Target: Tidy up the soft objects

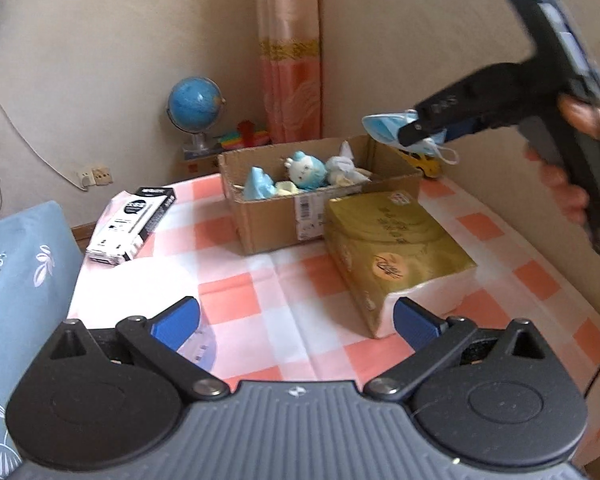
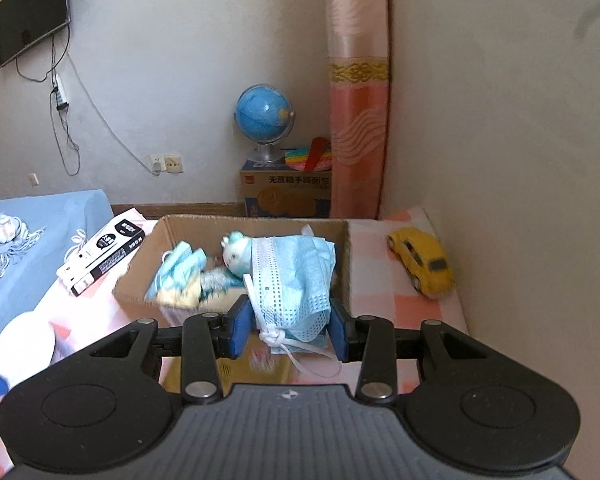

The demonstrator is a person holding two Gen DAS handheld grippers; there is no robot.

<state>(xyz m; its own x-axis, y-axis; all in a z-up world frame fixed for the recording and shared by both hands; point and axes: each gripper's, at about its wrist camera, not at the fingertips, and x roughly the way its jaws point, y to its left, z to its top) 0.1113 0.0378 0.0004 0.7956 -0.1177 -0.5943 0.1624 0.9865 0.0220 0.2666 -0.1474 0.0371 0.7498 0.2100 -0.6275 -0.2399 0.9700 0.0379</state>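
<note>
My right gripper (image 2: 288,330) is shut on a light blue face mask (image 2: 296,280) and holds it in the air over the near right part of an open cardboard box (image 2: 140,264). In the left wrist view the right gripper (image 1: 414,130) with the mask (image 1: 384,126) hangs above the box's right end (image 1: 276,216). Inside the box lie a blue plush doll (image 1: 306,170), more blue masks (image 1: 258,184) and other soft items. My left gripper (image 1: 296,320) is open and empty, low over the checked cloth (image 1: 236,292), in front of the box.
A gold tissue pack (image 1: 392,248) lies right of the left gripper, against the box. A black-and-white carton (image 1: 132,224) lies left of the box. A yellow toy car (image 2: 422,260) sits right of it by the wall. A blue pillow (image 1: 16,280) is at the left.
</note>
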